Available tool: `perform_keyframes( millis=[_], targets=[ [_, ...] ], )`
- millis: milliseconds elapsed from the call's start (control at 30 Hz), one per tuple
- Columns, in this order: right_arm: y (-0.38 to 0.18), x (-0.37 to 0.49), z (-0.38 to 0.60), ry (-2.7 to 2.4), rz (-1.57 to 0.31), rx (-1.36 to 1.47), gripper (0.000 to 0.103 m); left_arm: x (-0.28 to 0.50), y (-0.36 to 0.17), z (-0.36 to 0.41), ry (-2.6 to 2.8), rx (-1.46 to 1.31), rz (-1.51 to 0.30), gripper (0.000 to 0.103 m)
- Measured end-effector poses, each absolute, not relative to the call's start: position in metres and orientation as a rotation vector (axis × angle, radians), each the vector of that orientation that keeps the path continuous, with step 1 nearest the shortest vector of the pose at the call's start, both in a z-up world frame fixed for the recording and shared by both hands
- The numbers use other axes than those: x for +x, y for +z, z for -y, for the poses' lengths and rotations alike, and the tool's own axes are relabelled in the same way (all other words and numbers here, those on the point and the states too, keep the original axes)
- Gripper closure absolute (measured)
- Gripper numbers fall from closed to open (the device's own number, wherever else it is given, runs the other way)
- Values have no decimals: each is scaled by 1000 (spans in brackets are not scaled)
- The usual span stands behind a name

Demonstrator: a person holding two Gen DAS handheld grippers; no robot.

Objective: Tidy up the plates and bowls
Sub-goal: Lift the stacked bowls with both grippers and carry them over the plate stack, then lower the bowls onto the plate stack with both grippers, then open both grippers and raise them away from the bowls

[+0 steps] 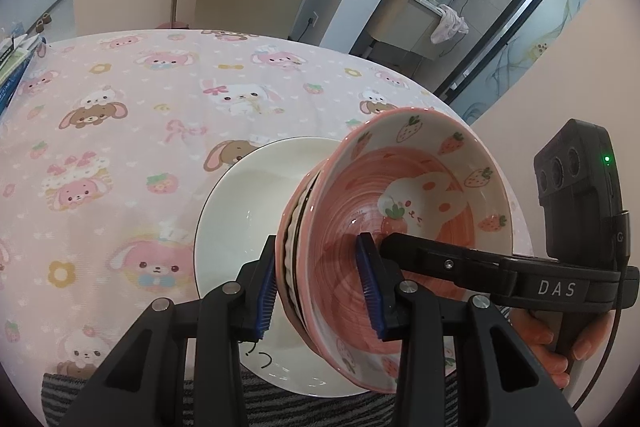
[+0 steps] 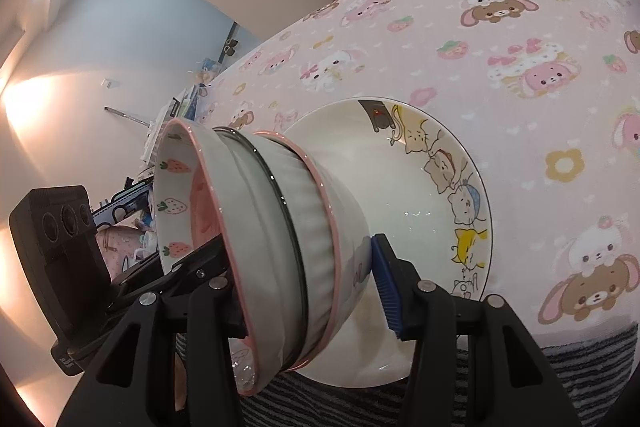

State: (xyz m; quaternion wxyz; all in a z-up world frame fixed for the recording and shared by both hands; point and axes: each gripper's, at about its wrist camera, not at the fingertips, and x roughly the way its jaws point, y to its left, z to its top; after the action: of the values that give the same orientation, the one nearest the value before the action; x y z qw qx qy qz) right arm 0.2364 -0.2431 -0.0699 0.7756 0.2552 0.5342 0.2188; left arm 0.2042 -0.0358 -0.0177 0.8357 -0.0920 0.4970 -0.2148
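Left wrist view: the left tool (image 1: 320, 291) is pinching the wall of a nested bowl stack (image 1: 400, 227), tilted above a white plate (image 1: 240, 211) lying on the bench (image 1: 140, 87).

Right wrist view: the right tool (image 2: 312, 299) is gripping the stack's opposite side (image 2: 280, 247), just over the cat-print plate (image 2: 440, 155).

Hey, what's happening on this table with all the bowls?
A person is holding a nested stack of bowls with two handheld grippers, one on each side. The left gripper clamps the rim wall of the stack, one of its fingers inside the pink strawberry bowl on top; the right gripper grips the opposite side. The stack is over a white cat-print plate on the pink cartoon tablecloth.
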Motion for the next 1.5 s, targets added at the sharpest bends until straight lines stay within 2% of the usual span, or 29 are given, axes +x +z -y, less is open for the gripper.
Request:
perform_keyframes(
  millis=[500,967,1033,1233,1367,1433,1500],
  targets=[
    [-82,238,242,467,-1183,560,54,212,-32,39,-431,-164,-1076,64],
    [-67,232,234,400,-1086,398,56,212,-34,41,-429,-114,-1028,66],
    [-67,232,235,400,-1085,397,58,209,-30,41,-393,-81,-984,70],
    [-54,228,235,387,-1015,361,58,207,-23,36,-385,-78,-949,70],
    [-34,216,237,348,-901,305,58,194,-8,36,-299,-4,-790,70],
    [-21,207,239,312,-821,257,54,187,1,38,-289,15,-720,70],
    [-8,197,241,300,-734,237,47,175,14,38,-298,28,-622,60]
  ],
)
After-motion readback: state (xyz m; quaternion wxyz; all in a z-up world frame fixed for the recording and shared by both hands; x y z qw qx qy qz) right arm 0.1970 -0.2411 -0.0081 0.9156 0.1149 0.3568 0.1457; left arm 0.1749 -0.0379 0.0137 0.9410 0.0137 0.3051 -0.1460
